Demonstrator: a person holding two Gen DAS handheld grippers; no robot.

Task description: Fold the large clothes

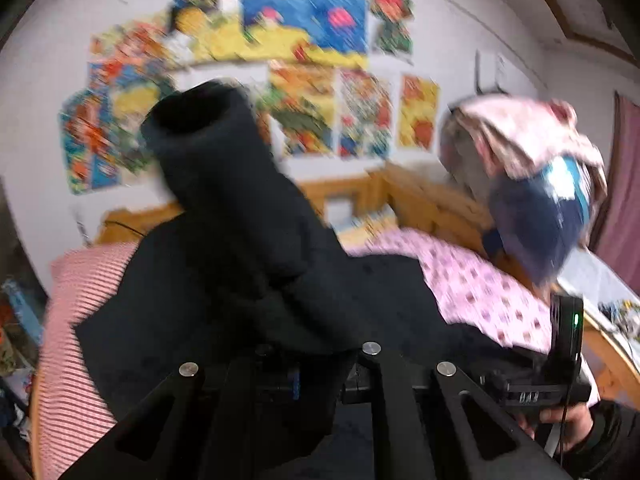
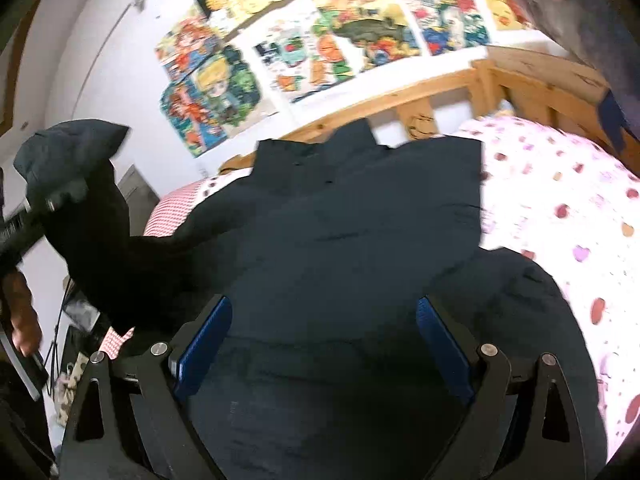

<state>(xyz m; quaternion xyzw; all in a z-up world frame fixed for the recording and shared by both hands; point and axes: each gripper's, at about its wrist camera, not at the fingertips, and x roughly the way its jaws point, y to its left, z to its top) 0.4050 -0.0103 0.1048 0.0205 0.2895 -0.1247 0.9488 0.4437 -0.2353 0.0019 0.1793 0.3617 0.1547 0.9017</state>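
Dark garment (image 1: 248,280), a large black padded piece, fills the middle of the left wrist view. One sleeve (image 1: 208,136) rises from the near centre toward the far left, its open cuff at the top against the wall. The left gripper (image 1: 296,376) has its fingers drawn together on the sleeve fabric at the near edge, a sliver of blue pad just visible under the cloth. The rest of the garment spreads over the bed, lying on a red-striped pillow (image 1: 68,320) to the left and a pink patterned sheet (image 1: 480,288) to the right. The other tool (image 1: 560,360) shows at the near right, held by a hand (image 1: 560,420). Colourful posters (image 1: 280,60) cover the far wall, and a heap of clothes (image 1: 528,168) hangs over the wooden bed frame (image 1: 432,204) at the far right. The view is blurred.

In the right wrist view, the garment (image 2: 352,232) lies flat across the bed, reaching toward the far wooden rail (image 2: 400,96). The right gripper (image 2: 324,344) hangs above it with its blue pads (image 2: 204,344) spread wide, nothing between them. At the far left the sleeve (image 2: 80,184) is lifted off the bed, pinched in the left tool (image 2: 52,200), with the person's hand (image 2: 20,312) below. The spotted sheet (image 2: 560,208) lies to the right.
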